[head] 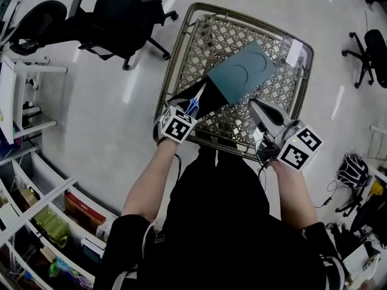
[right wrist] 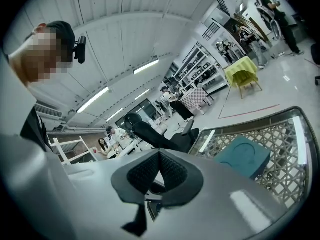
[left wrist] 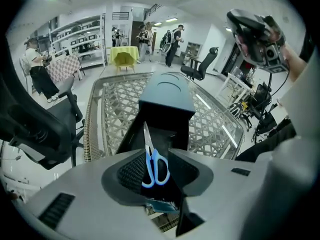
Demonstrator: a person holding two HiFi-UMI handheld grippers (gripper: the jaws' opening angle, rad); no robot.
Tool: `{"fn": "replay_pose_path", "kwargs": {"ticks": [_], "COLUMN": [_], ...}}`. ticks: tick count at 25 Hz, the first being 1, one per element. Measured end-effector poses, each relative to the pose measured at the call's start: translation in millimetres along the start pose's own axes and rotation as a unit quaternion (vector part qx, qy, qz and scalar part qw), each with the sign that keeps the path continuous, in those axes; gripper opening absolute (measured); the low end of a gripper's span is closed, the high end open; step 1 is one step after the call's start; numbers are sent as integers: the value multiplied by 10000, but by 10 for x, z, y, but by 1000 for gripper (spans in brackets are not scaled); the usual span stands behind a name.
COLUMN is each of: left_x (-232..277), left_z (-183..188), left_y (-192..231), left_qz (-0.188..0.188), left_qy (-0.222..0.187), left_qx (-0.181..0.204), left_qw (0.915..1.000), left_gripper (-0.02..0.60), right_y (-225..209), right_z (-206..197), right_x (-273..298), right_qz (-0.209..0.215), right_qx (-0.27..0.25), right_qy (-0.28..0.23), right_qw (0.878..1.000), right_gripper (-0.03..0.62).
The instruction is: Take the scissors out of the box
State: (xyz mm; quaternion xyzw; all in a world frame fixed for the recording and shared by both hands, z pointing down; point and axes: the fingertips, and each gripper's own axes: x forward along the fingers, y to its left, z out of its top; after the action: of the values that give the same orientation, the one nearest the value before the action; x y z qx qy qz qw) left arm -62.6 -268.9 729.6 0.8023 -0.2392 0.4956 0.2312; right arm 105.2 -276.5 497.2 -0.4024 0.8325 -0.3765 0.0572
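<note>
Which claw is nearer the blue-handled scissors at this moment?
Left. The left claw is open directly over the scissors, which show through its gap, lying in the box. The right claw is shut, off beside the box's teal top, apart from the scissors.

Scissors (head: 193, 104) – blue loop handles, bare metal blades closed together. They lie flat in the black inner tray (head: 213, 101) of the box (head: 242, 71), handles toward me, tips pointing up the tray toward the sleeve. Not yet out.

Box – teal outer sleeve with a half-round mark on its top face. The tray is slid out at my end. It rests flat on the lattice-topped table (head: 205, 38), set at a slant across it.
</note>
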Motion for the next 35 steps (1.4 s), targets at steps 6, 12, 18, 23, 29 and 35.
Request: {"fn": "replay_pose_path", "kwargs": {"ticks": [6,12,18,23,29,35], "left_x": [288,423,503,532,541,536], "left_z": [-190,-313,-387,-403,-407,-361], "left_y": [24,52,108,116,114,135], "left_qz": [-111,-192,-87,-16,53,139], "left_qy": [837,1308,1549,1704,1572,1389], "left_qx": [302,317,425,527,509,492], "left_qw": [9960,9907,9870,9840,9862,9890], "left_gripper": [137,137,137,137,137,98], "right_y": [-82,-80,-116,-133,-159,-178], "right_z": [-46,-40,18,52,17,-56], "right_x": [20,-5,-66,-139,-224,-236], "right_qz": [13,14,-37,-44,-60,-14], "right_qx": [106,136,147,160,204,244], "right_qy": [25,17,-46,-97,-105,-32], "right_qw": [9999,9999,9999,9998,9997,9997], "right_gripper": [11,9,11,11,11,10]}}
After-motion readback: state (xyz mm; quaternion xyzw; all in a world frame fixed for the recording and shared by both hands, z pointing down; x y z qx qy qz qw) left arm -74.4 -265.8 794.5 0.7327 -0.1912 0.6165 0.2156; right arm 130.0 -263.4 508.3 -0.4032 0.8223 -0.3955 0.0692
